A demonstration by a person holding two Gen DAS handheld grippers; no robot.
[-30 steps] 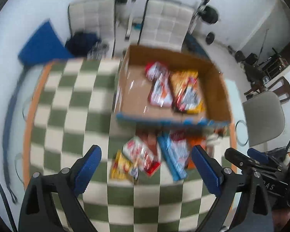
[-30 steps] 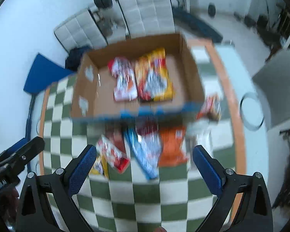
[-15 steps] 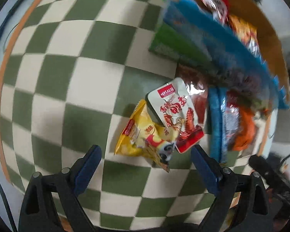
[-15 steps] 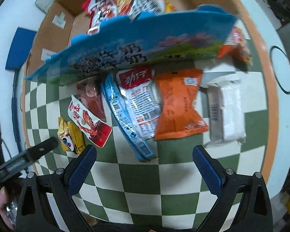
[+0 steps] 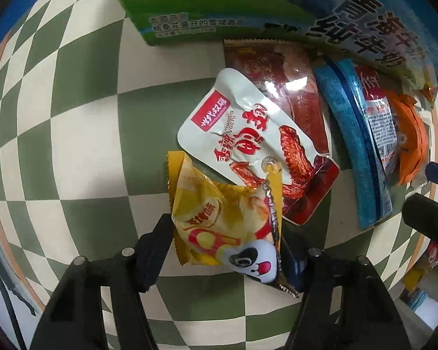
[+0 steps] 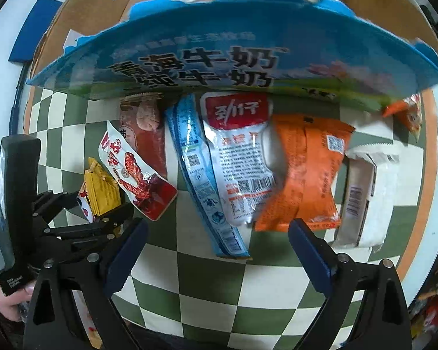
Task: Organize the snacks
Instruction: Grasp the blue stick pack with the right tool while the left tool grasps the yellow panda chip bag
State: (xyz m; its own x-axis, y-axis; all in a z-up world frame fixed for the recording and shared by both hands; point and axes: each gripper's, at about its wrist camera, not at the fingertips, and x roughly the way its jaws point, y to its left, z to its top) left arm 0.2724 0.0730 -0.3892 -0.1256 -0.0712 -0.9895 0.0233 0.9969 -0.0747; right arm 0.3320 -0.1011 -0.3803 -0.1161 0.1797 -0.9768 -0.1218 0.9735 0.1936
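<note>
A yellow chip bag (image 5: pixel 219 218) lies on the checkered tablecloth, and my left gripper (image 5: pixel 227 239) has its fingers on both sides of it, pressing its edges. The bag also shows in the right wrist view (image 6: pixel 100 188) with the left gripper (image 6: pixel 102 213) on it. A white and red chicken-wing pouch (image 5: pixel 257 143) overlaps the bag's far corner. My right gripper (image 6: pixel 216 242) is open and empty above the near ends of a blue packet (image 6: pixel 201 175), a white and red pouch (image 6: pixel 239 157) and an orange bag (image 6: pixel 303 175). The cardboard box (image 6: pixel 189 67) with snacks inside stands behind them.
A dark red meat pack (image 5: pixel 280 87) lies under the wing pouch. A white packet (image 6: pixel 365 192) lies right of the orange bag. A small orange bag (image 6: pixel 408 110) sits by the box's right corner. The table's orange rim (image 6: pixel 423 175) runs along the right.
Both grippers dropped low toward the snacks in front of the box. My left gripper moved forward and closed its fingers around the yellow chip bag. The right gripper stayed open.
</note>
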